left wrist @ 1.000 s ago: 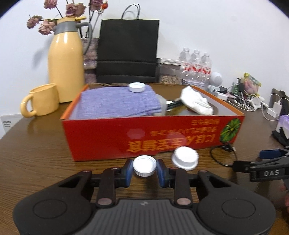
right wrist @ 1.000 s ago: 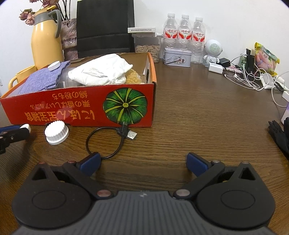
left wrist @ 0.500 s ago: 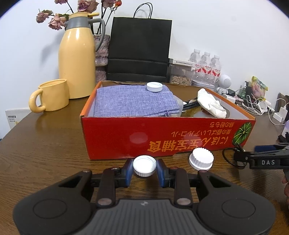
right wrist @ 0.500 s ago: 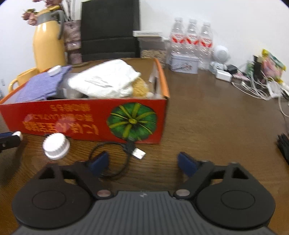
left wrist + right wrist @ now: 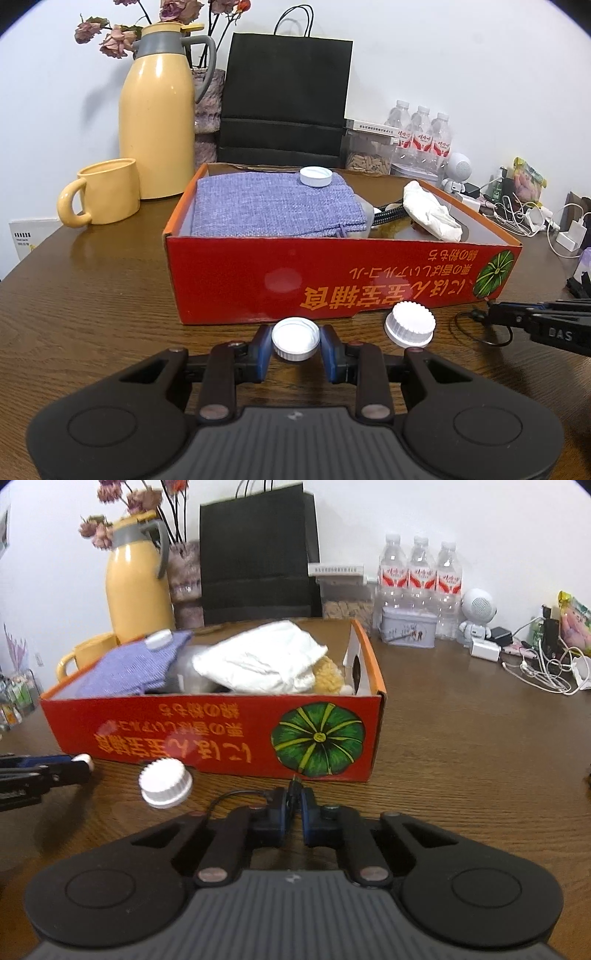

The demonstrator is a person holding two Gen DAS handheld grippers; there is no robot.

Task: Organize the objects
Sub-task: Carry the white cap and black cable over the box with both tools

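My left gripper (image 5: 295, 341) is shut on a small white bottle cap (image 5: 295, 336), just above the table in front of the red cardboard box (image 5: 332, 284). A ribbed white cap (image 5: 410, 324) stands on the table to its right. In the right wrist view my right gripper (image 5: 294, 806) has its jaws closing on a thin black cable (image 5: 236, 794), whose plug end sticks up between the pads, close to the box front (image 5: 207, 734). In the box lie a purple cloth (image 5: 273, 206) with another white cap (image 5: 315, 176) on it, and a crumpled white cloth (image 5: 432, 214).
A yellow thermos (image 5: 157, 114), yellow mug (image 5: 105, 192) and black paper bag (image 5: 284, 99) stand behind the box. Water bottles (image 5: 421, 576), a tin (image 5: 408, 627), a small white robot figure (image 5: 476, 609) and tangled chargers (image 5: 546, 664) crowd the back right.
The right jaws went from wide open to shut on the black cable's end, and that gripper drew closer to the box. The left gripper kept hold of its white cap.
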